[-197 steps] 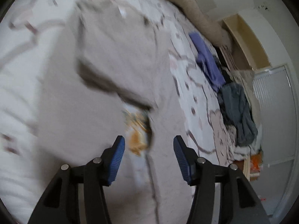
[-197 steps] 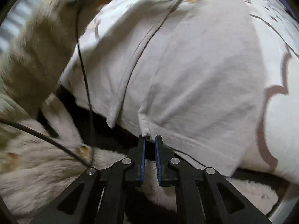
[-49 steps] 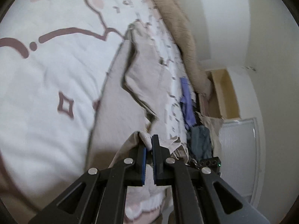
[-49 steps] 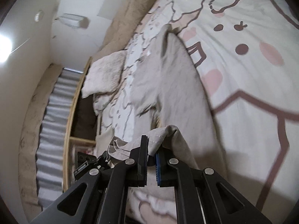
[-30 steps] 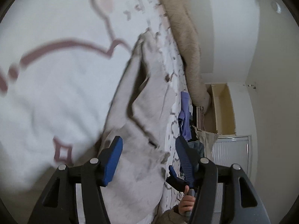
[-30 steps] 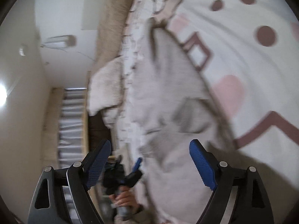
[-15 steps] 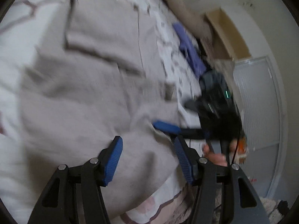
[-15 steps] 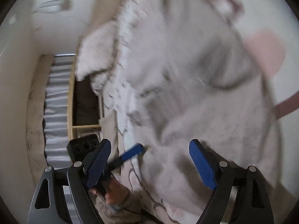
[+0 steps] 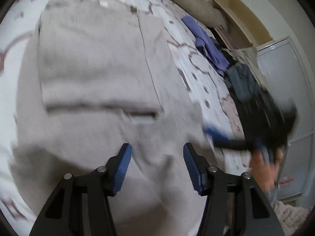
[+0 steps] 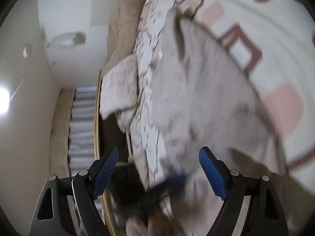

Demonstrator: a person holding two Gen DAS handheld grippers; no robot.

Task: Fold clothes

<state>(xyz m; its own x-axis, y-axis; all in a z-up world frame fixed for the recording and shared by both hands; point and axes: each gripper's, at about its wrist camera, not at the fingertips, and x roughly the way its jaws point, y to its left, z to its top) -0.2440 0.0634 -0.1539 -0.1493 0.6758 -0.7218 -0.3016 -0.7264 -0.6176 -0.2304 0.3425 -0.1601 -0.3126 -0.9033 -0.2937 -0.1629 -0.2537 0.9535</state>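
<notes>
Grey garment [image 9: 102,74] lies spread flat on the bed, both tools above it.

Left tool [image 9: 156,165] has its blue pads wide apart and empty, over the near edge of the cloth. Right tool [image 10: 158,170] is also wide and holds nothing. The bed cover [image 10: 275,19] is white with pink and brown shapes. A purple cloth [image 9: 206,43] and a dark pile [image 9: 242,82] lie well apart, at the bed's far side.

Left tool [image 9: 156,164] spread wide, grey garment [image 9: 98,74] beneath
</notes>
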